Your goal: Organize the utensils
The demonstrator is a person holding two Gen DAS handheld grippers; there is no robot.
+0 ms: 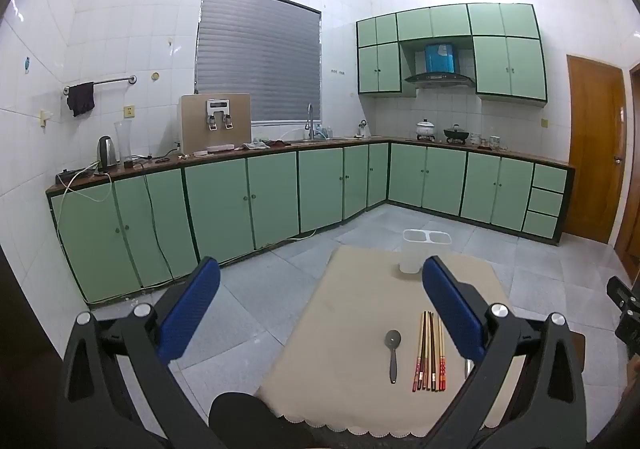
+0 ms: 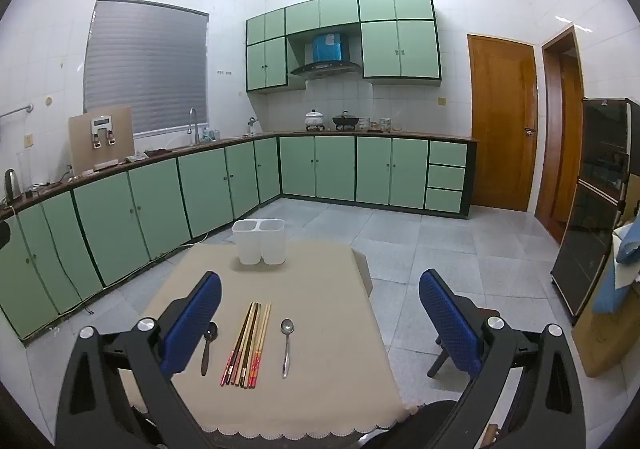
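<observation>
On a small table with a beige cloth (image 2: 320, 329) lie a bundle of chopsticks (image 2: 248, 341), a dark spoon (image 2: 208, 345) to their left and a silver spoon (image 2: 286, 345) to their right. A white two-compartment holder (image 2: 259, 241) stands empty at the far edge. In the left wrist view the chopsticks (image 1: 430, 353), the dark spoon (image 1: 393, 353) and the holder (image 1: 424, 251) show too. My left gripper (image 1: 320, 309) is open and empty, above the table's left side. My right gripper (image 2: 320, 321) is open and empty, above the utensils.
Green floor cabinets (image 2: 160, 209) with a worktop run along the left and back walls. A dark glass cabinet (image 2: 592, 209) stands at the right. Wooden doors (image 2: 502, 121) are at the back right. A grey tiled floor (image 2: 440, 249) surrounds the table.
</observation>
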